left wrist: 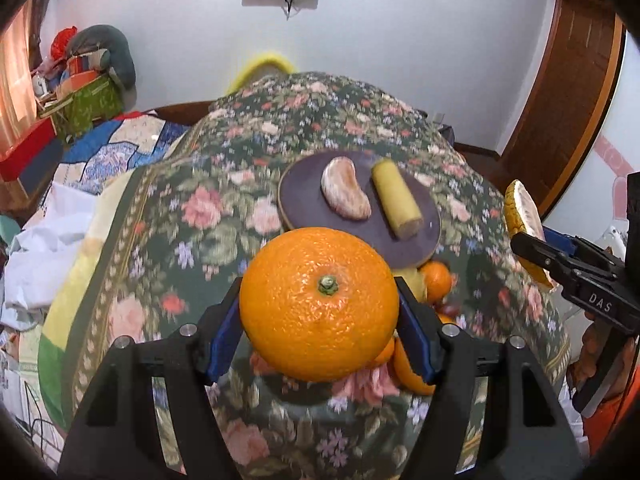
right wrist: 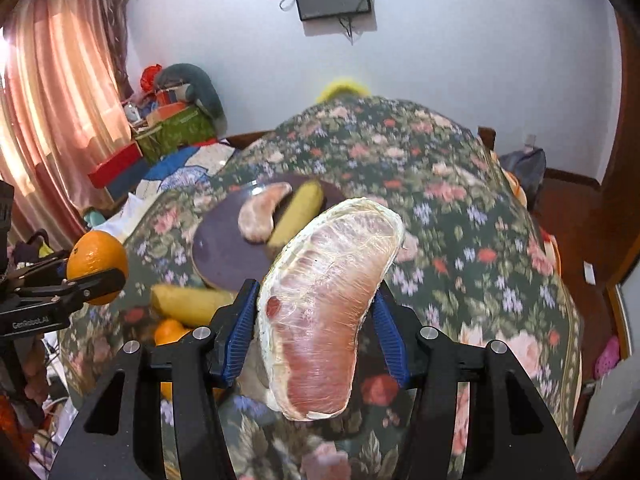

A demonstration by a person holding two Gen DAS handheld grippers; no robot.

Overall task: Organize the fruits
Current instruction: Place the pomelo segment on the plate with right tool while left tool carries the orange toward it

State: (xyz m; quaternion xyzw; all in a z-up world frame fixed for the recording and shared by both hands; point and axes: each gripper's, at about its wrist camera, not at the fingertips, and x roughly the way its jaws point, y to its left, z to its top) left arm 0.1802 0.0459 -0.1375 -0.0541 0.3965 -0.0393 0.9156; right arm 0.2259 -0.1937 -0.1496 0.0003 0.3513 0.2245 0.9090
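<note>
1. Between the blue pads (left wrist: 224, 340) of the left hand-held gripper (left wrist: 320, 320) sits a whole orange (left wrist: 319, 304), stem end facing the camera, one pad pressed to each side. Left hand-held gripper: clamped on the orange, held clear above the floral-covered surface (left wrist: 168, 208).
2. Right wrist view confirms this: the orange (right wrist: 96, 266) shows at the far left, pinched at the tip of the left hand-held gripper (right wrist: 90, 276).
3. Right hand-held gripper (right wrist: 316, 336) grips a plastic-wrapped pomelo wedge (right wrist: 324, 308); pink flesh faces the camera, pale pith along the edges. Blue pads (right wrist: 240, 336) press its lower flanks; the wedge stands up beyond the fingertips, tilted to the right at the top.
4. Left wrist view shows the same wedge (left wrist: 520, 220) at the right edge, held by the right hand-held gripper (left wrist: 536, 256), well apart from the orange.
5. Dark round plate (left wrist: 304, 204) lies on the floral surface just beyond the orange. On it: a peeled pomelo segment (left wrist: 346, 192) and a banana piece (left wrist: 396, 204), side by side, nearly touching.
6. Below the plate's near edge, on the surface: a second banana piece (right wrist: 188, 304) and more oranges (left wrist: 436, 280), partly hidden behind the held orange; their count cannot be told.
7. Motion blur over cloth and plate.
</note>
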